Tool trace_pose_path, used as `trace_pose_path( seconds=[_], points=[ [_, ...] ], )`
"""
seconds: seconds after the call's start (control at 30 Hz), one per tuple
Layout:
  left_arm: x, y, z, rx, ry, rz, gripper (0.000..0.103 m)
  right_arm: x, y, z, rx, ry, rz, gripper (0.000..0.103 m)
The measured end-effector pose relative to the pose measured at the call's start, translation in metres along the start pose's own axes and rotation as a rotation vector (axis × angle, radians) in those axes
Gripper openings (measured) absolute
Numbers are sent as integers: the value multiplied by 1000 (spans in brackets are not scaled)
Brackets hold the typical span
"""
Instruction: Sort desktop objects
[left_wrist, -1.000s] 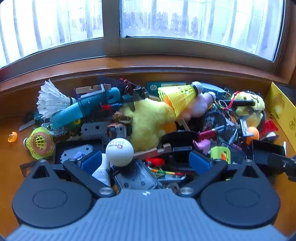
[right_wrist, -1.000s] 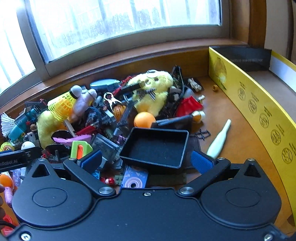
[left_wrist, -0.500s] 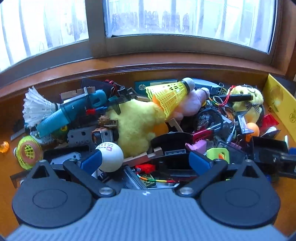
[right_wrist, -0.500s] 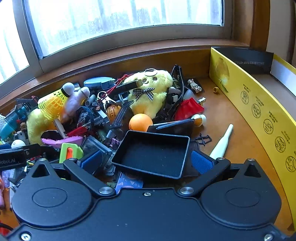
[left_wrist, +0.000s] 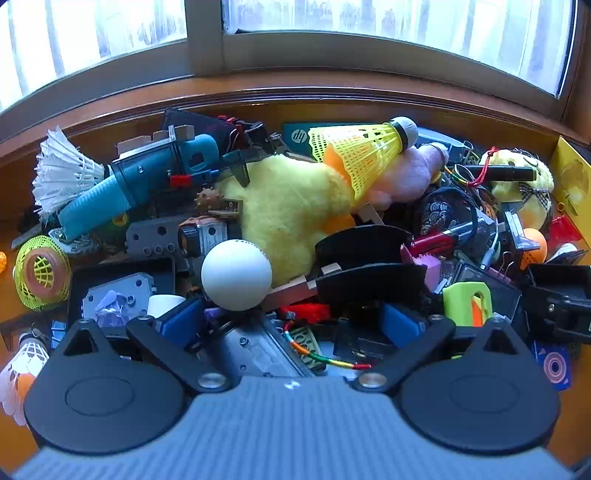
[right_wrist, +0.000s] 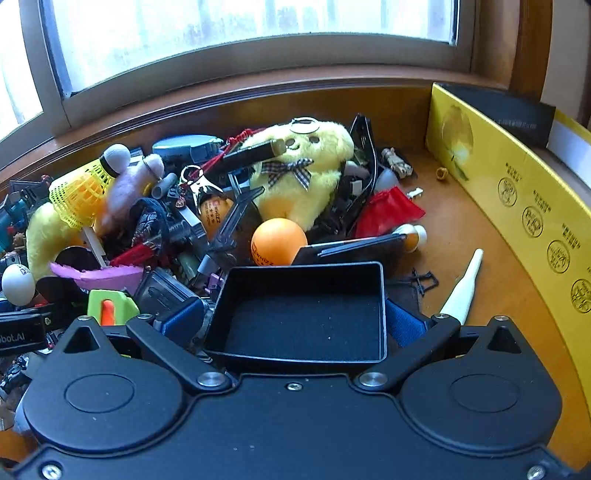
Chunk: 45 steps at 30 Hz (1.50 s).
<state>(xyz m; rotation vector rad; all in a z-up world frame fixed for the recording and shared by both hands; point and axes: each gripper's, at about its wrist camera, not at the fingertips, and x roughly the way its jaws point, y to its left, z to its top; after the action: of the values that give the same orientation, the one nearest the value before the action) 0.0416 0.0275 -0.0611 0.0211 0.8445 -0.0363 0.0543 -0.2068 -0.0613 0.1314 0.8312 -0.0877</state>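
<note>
A pile of mixed small objects covers the wooden sill. In the left wrist view my left gripper (left_wrist: 291, 321) is open and low over the pile. A white ping-pong ball (left_wrist: 236, 275) sits just ahead of its left pad (left_wrist: 183, 321), beside a yellow plush (left_wrist: 288, 210) and a yellow shuttlecock (left_wrist: 362, 151). My right gripper (right_wrist: 293, 323) is also open. A black shallow tray (right_wrist: 306, 314) fills the gap between its blue pads (right_wrist: 404, 325); whether they touch it I cannot tell. An orange ball (right_wrist: 279, 242) and a yellow plush toy (right_wrist: 299, 177) lie beyond.
A yellow cardboard box wall (right_wrist: 517, 206) runs along the right. A white cone-shaped piece (right_wrist: 461, 291) lies on bare wood beside it. A teal tool (left_wrist: 147, 177) and a white feather shuttlecock (left_wrist: 62, 173) sit at far left. The window frame (left_wrist: 295, 51) closes the back.
My left gripper has come closer to the pile, and the white ball looks larger with its logo turned away. My right gripper has edged forward around the black tray.
</note>
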Motion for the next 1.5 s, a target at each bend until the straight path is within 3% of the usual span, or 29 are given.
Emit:
trace_pose_path(
  seconds=[0.23, 0.57, 0.7, 0.77, 0.9, 1.13, 1.23, 1.33, 1.5],
  points=[
    [5, 0, 2, -7, 0, -6, 103, 5, -7, -3, 21, 5, -3, 97],
    [6, -4, 11, 58, 24, 9, 103, 1, -2, -3, -23, -17, -30, 98],
    [-28, -13, 11, 167, -184, -1, 103, -3, -4, -4, -26, -36, -28, 99],
    [-37, -18, 18, 220, -248, -32, 103, -5, -4, -5, -24, -38, -28, 99],
    [-31, -29, 43, 277, -279, -111, 103, -9, -3, -6, -26, -48, -26, 100],
    [13, -50, 76, 433, -292, -112, 103, -17, -4, -7, -29, -77, -15, 100],
    [21, -53, 85, 508, -303, -146, 98, -19, -6, -9, -25, -84, -16, 101],
    [22, -53, 90, 549, -317, -190, 86, -20, -8, -10, -16, -83, -15, 101],
    [33, -57, 94, 542, -263, -274, 66, -22, -11, -12, 19, -91, 17, 101]
  ],
)
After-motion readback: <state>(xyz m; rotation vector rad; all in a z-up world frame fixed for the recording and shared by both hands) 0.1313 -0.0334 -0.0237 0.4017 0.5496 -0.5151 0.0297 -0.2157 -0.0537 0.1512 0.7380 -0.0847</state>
